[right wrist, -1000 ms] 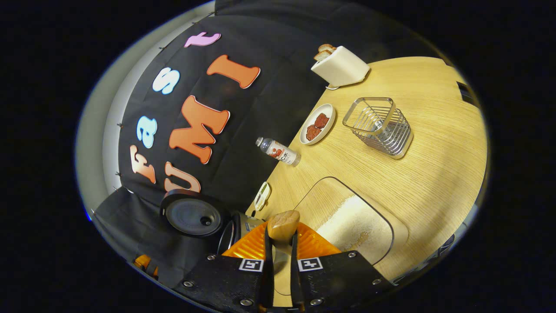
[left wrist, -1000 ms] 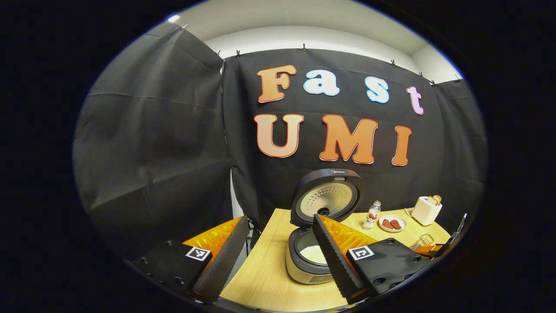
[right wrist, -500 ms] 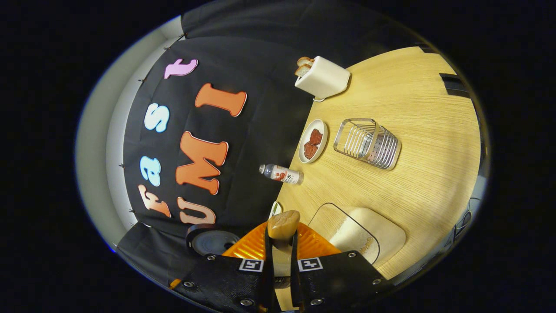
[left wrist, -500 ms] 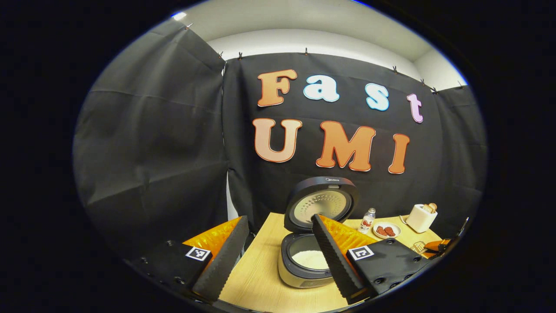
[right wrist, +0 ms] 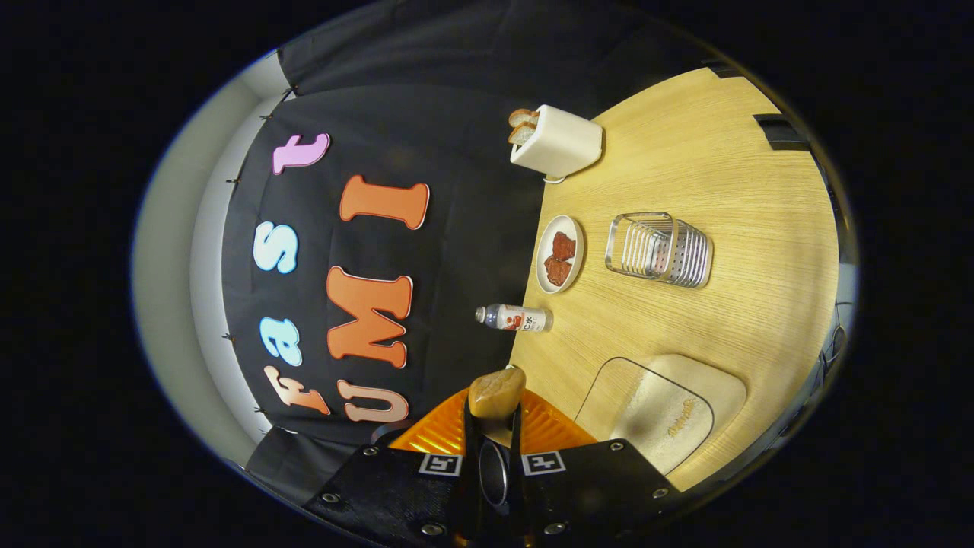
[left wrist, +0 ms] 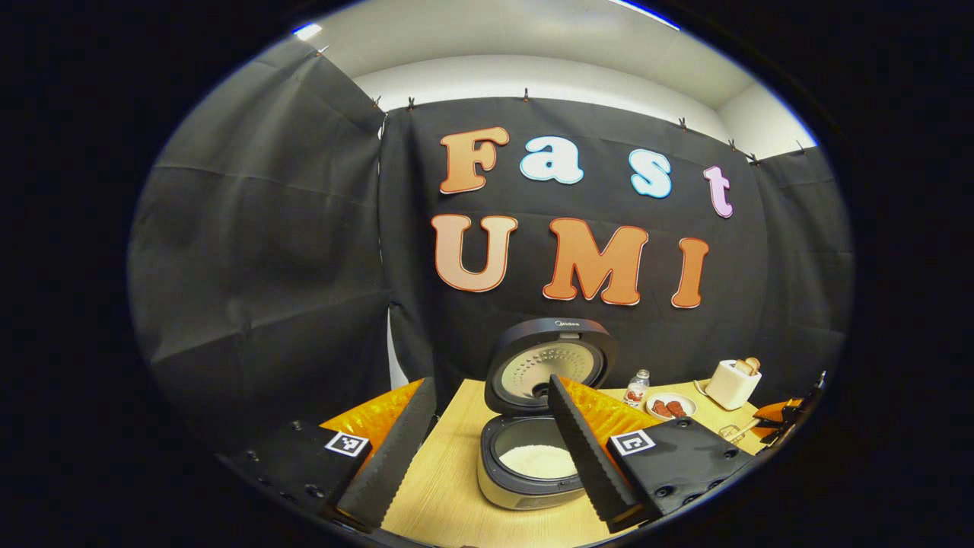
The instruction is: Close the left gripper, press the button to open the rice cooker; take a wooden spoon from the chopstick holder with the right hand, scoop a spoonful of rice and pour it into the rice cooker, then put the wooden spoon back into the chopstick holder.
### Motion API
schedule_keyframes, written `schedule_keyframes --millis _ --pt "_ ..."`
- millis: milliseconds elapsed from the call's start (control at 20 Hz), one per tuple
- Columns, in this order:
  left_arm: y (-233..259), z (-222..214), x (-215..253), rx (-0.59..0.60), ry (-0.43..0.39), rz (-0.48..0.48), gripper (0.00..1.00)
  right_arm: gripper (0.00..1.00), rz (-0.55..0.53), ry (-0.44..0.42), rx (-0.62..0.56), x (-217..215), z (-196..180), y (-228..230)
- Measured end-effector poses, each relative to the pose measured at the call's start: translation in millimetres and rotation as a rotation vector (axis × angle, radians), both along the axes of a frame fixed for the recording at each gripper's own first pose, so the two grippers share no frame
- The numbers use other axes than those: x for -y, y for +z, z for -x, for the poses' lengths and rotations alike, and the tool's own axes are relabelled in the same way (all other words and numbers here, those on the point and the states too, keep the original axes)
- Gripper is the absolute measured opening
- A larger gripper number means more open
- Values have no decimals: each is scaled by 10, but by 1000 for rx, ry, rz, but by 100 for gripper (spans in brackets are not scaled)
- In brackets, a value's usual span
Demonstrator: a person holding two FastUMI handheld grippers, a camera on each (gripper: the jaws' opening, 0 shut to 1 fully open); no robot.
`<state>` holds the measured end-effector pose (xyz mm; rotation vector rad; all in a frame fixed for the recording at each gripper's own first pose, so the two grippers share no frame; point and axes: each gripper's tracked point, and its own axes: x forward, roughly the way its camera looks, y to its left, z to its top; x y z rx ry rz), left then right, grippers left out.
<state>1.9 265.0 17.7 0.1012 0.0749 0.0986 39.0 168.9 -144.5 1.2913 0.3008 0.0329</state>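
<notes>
Fingers of my right gripper (right wrist: pixel 493 438) were clamped on the wooden spoon (right wrist: pixel 496 393) at lower centre; my left gripper (left wrist: pixel 487 449) stood open before the rice cooker (left wrist: pixel 533 457). Chopstick holder (right wrist: pixel 660 249) sat right of centre, well apart. With the view rolled sideways, I judged the spoon could snag its wires on return.

A white toaster (right wrist: pixel 561 142) with slices of bread (right wrist: pixel 522 126) poking out of its slots is standing at the back edge of the light wooden table (right wrist: pixel 730 190), against the black cloth. A small white round plate (right wrist: pixel 560 253) is carrying two reddish-brown pieces of food (right wrist: pixel 562 257). A small clear bottle with a red-and-white label (right wrist: pixel 516 317) is standing just beside that plate.
</notes>
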Motion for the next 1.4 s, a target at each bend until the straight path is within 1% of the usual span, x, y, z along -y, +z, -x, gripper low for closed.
schedule_keyframes --millis 50,150,200,250,400,450,500,650,700,900,950,1000,1050,1100,1400 --pt "3 -4 6 0 -1 -1 97 14 -3 2 3 -27 -12 63" --pt "26 -2 -3 6 0 -5 97 14 -16 7 12 -79 -49 216" --pt "46 -4 3 10 -2 -4 97 10 -22 12 18 -115 -81 303" --pt "51 -10 19 11 -5 -2 97 14 -26 18 29 -146 -118 379" --pt "26 -13 21 3 -7 1 97 14 -15 41 58 -308 -233 607" --pt "26 -9 17 1 -7 4 98 10 -14 49 67 -359 -273 686" --pt "20 -2 19 -1 -9 6 98 14 -14 64 75 -428 -331 750" --pt "5 16 -8 -5 -7 6 98 14 -19 91 93 -632 -447 939" --pt "13 33 -28 -4 -2 8 98 10 -15 98 99 -710 -487 1000" --pt "14 65 -64 -9 2 10 99 10 -1 139 116 -1070 -627 1151" --pt "19 72 -72 -10 3 7 99 14 6 147 122 -1160 -641 1188" --pt "31 78 -84 -9 3 5 99 10 15 158 129 -1250 -680 1218" --pt "45 89 -93 -9 3 5 99 10 27 169 133 -1358 -710 1228" --pt "58 100 -105 -7 3 4 99 14 41 181 135 -1456 -743 1222" --pt "71 122 -189 -10 12 -11 100 14 154 228 176 -1927 -813 1185"
